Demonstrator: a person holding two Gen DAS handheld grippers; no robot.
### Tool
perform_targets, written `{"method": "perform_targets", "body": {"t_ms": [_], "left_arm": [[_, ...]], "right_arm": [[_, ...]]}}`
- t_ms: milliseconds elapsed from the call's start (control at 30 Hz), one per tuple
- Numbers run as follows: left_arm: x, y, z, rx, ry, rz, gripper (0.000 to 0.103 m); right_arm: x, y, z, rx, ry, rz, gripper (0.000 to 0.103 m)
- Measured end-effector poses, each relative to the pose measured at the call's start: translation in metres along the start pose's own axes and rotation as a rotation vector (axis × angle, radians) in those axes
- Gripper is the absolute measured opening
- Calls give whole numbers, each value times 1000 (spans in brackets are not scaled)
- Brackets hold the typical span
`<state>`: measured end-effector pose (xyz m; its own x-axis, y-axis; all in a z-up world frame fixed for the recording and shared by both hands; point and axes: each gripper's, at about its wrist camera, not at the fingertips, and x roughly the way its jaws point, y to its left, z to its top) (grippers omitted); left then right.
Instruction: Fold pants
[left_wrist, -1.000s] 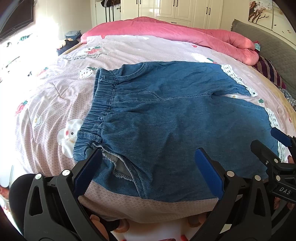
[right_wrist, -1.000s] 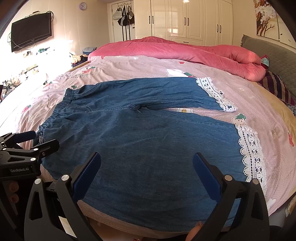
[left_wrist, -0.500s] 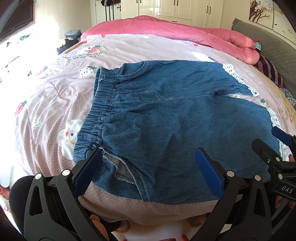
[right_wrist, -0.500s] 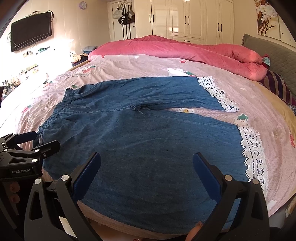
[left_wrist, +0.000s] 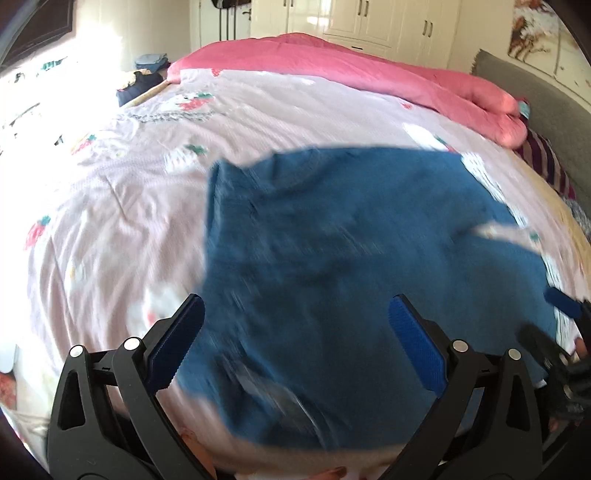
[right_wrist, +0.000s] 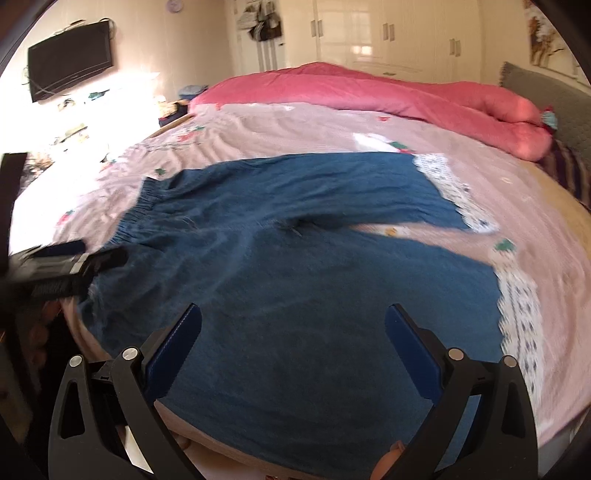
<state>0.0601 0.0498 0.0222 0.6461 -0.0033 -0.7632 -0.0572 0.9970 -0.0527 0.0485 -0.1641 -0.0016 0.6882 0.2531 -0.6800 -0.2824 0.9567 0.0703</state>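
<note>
- Left wrist view: left gripper (left_wrist: 295, 347) jaws spread wide, nothing between the pads. Frame is motion-blurred.
- Denim pants (left_wrist: 351, 258) lie flat on the pink bedsheet (left_wrist: 110, 221), directly ahead of and under the open jaws; waistband end sits ahead-left of the claw, legs run off ahead-right.
- Right gripper (left_wrist: 554, 332) shows at the right edge, beside the pants' lace hem; blurred, its fingers look parted.
- Red quilt (left_wrist: 351, 70) bunched far ahead, at the bed's far side.
- Right wrist view: right gripper (right_wrist: 293, 350) wide open, holding nothing.
- Pants (right_wrist: 295, 258) spread ahead of the claw, near leg under the jaws, lace hems (right_wrist: 517, 314) ahead-right, waistband ahead-left.
- Left gripper (right_wrist: 74, 258) at the left, by the waistband corner; blur hides any contact.
- No containers visible.
</note>
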Motion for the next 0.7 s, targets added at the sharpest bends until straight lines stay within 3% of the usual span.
{"method": "perform_targets", "body": {"t_ms": [200, 367, 467, 500, 567, 667, 700], "left_arm": [[55, 29, 61, 88, 33, 118, 94], [100, 28, 88, 204, 71, 85, 94], [117, 31, 94, 204, 89, 63, 93], [123, 35, 96, 186, 102, 44, 88], [131, 39, 98, 170, 116, -10, 50], [132, 43, 98, 161, 118, -62, 29], [131, 45, 99, 154, 116, -87, 27]], "right_arm": [[38, -6, 56, -69, 49, 66, 99], [95, -9, 97, -190, 102, 47, 99], [122, -11, 113, -230, 132, 67, 99], [134, -11, 121, -241, 145, 84, 99], [152, -10, 133, -269, 158, 94, 99], [181, -1, 152, -350, 162, 73, 99], [191, 2, 157, -377, 168, 69, 99]]}}
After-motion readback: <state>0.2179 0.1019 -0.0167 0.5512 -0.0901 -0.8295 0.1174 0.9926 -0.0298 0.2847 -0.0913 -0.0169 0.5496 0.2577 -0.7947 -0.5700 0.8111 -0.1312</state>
